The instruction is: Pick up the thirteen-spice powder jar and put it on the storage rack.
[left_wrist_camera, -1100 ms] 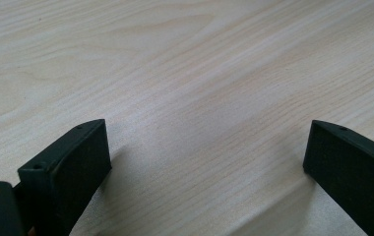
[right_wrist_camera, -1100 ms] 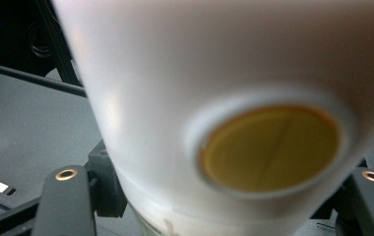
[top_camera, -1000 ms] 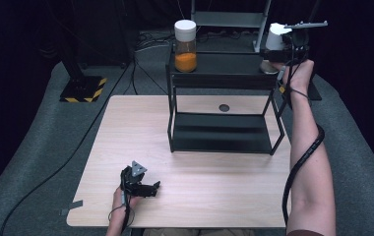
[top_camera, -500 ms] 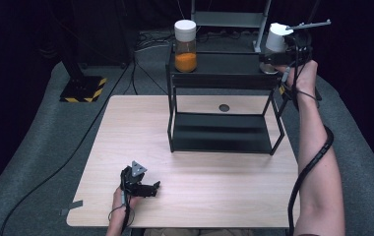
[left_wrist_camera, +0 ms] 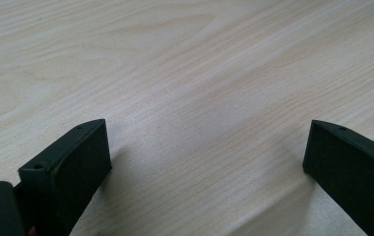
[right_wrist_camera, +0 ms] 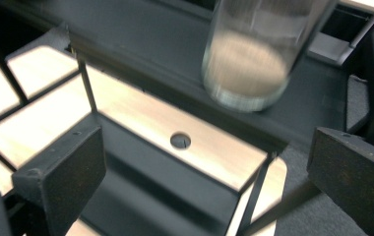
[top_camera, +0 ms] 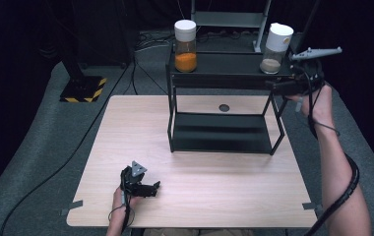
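Note:
A jar with a white lid and beige powder stands on the right end of the black two-level rack's top shelf. A taller jar of orange powder stands on the left end. My right gripper hovers just right of and nearer than the beige jar. Its jaws have just been opening; they stand wide apart with nothing between them. My left gripper rests on the wooden table near its front edge, open over bare wood.
The rack stands at the back middle of the table, with a round hole in the tabletop behind its lower shelf. A grey metal stand and a yellow-black striped base sit on the floor beyond.
My right gripper let go of the beige jar and drew back, down and to the right. The jar stays upright on the top shelf. The left gripper has not moved.

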`<state>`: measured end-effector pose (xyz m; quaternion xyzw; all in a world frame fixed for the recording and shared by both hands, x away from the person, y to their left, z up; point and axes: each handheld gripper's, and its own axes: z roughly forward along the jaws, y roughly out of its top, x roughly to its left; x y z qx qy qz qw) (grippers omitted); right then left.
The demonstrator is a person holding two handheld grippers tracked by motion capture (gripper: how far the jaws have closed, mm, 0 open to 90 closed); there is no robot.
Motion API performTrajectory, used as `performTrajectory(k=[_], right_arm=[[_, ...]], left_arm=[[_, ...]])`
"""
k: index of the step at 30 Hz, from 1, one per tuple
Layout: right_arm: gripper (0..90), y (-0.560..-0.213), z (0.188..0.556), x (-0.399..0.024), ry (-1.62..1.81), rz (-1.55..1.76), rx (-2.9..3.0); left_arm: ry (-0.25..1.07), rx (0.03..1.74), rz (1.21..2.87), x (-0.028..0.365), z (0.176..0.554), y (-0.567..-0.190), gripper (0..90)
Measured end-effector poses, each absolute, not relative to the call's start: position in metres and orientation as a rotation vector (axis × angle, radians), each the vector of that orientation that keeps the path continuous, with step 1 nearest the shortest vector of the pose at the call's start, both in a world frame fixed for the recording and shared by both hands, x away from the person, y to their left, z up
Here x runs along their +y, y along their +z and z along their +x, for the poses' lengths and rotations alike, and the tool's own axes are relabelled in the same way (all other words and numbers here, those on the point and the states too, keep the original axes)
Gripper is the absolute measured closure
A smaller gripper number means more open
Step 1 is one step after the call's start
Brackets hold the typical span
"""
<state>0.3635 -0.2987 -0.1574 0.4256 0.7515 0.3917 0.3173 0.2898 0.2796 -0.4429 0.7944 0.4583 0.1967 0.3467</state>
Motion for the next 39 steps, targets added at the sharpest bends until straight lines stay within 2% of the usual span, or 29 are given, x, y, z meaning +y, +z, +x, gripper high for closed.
performTrajectory(k=[11, 20, 27, 33, 39], right_arm=[[0.3, -0.229, 0.316, -0.305, 0.993, 1.096, 2.068], [0.0, -0.313, 0.295, -0.309, 0.985, 1.176, 2.133], [0.0, -0.391, 0.286, -0.303, 0.978, 1.198, 2.2], [0.0, -0.427, 0.28, -0.31, 1.04, 1.263, 2.158], [0.0, -0.44, 0.282, -0.314, 1.028, 1.324, 2.147]], left_arm=[[0.51, 1.19, 2.06, 0.279, 0.29, -0.443, 3.7], [0.51, 1.19, 2.06, 0.28, 0.29, -0.443, 3.7], [0.51, 1.189, 2.061, 0.28, 0.29, -0.443, 3.7], [0.51, 1.19, 2.06, 0.28, 0.29, -0.443, 3.7], [0.51, 1.19, 2.06, 0.279, 0.29, -0.443, 3.7]])
